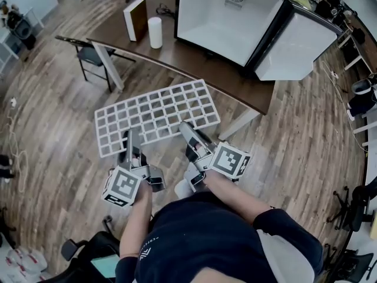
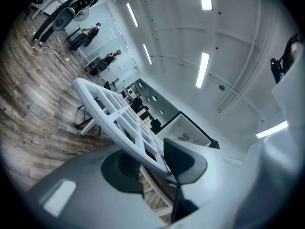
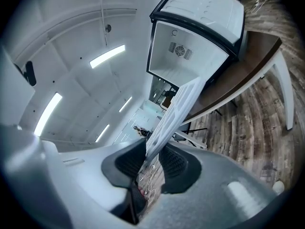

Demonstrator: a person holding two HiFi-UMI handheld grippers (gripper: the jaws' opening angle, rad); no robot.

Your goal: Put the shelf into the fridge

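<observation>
The white grid shelf hangs level above the wood floor, held by its near edge. My left gripper has its jaws wide around the shelf's rim, and the pads touch it. My right gripper is shut on the rim, and the shelf runs edge-on between its ribbed pads. The small fridge stands on the brown table ahead. Its door is swung open to the right, and its white inside is bare. The fridge shows small beyond the shelf.
On the table's left end stand a brown and white box and a white cylinder. A dark folding chair sits by the table's left leg. Office chairs and desks line the right side. Cables lie on the floor at left.
</observation>
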